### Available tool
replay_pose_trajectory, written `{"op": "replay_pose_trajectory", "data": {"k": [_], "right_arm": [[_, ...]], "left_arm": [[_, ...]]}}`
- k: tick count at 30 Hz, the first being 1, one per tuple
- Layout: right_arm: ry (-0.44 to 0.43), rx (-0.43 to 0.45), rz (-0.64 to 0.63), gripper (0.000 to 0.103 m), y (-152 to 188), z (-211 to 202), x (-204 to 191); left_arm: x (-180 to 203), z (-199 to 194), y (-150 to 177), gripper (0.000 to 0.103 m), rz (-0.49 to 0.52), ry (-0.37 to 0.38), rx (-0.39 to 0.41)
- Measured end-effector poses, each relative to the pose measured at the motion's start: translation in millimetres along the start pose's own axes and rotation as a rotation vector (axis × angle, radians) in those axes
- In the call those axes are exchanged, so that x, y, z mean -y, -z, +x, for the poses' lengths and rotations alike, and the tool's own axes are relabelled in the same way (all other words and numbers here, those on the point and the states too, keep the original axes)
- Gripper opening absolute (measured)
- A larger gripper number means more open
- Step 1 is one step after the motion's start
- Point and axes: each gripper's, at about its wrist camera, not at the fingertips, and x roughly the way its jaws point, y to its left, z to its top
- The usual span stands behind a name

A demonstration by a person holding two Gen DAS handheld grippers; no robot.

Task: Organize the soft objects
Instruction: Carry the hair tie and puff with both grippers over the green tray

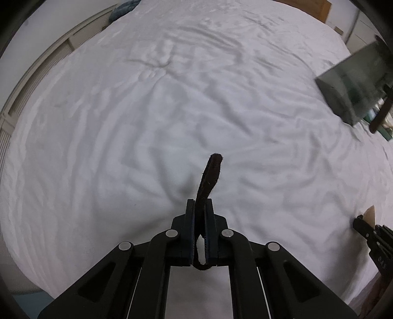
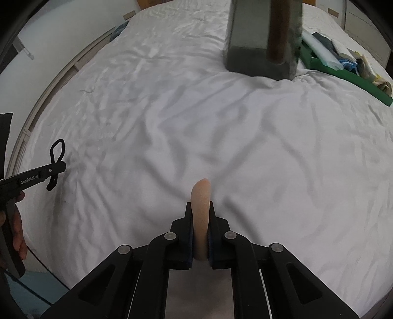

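My left gripper [image 1: 199, 203] is shut on a dark, thin soft loop [image 1: 208, 176] that sticks up past the fingertips, above the white bed sheet [image 1: 147, 122]. The right wrist view shows the same left gripper [image 2: 62, 166] at the left edge, pinching the black loop [image 2: 57, 149] clear of the sheet. My right gripper [image 2: 200, 205] is shut on a soft beige pad [image 2: 201, 196], held edge-on between the pads. In the left wrist view the right gripper [image 1: 361, 224] peeks in at the right edge with the beige pad's tip [image 1: 370, 213].
A grey box-shaped bag [image 2: 248, 49] with a brown strap [image 2: 277, 32] stands at the far side of the bed. A green tray [image 2: 343, 76] with folded cloths lies to its right. A blue cloth [image 1: 125, 8] lies at the far left corner. A person's hand [image 2: 18, 220] holds the left gripper.
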Motion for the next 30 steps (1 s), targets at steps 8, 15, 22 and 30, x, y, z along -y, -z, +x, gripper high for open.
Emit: {"op": "replay_pose_trajectory", "data": {"k": [8, 15, 22, 30], "right_arm": [[-0.013, 0.033, 0.04, 0.007, 3, -44, 40], [0.038, 0.06, 0.08, 0.007, 1, -89, 88], [0.106, 0.088, 0.118, 0.007, -10, -137, 155], [0.166, 0.183, 0.127, 0.007, -71, -163, 238]], "left_arm": [[60, -31, -7, 0.004, 0.115, 0.039, 0.023], [151, -55, -12, 0.004, 0.266, 0.139, 0.023], [259, -73, -27, 0.004, 0.4, 0.284, 0.019], [382, -83, -98, 0.004, 0.434, 0.347, 0.121]]}}
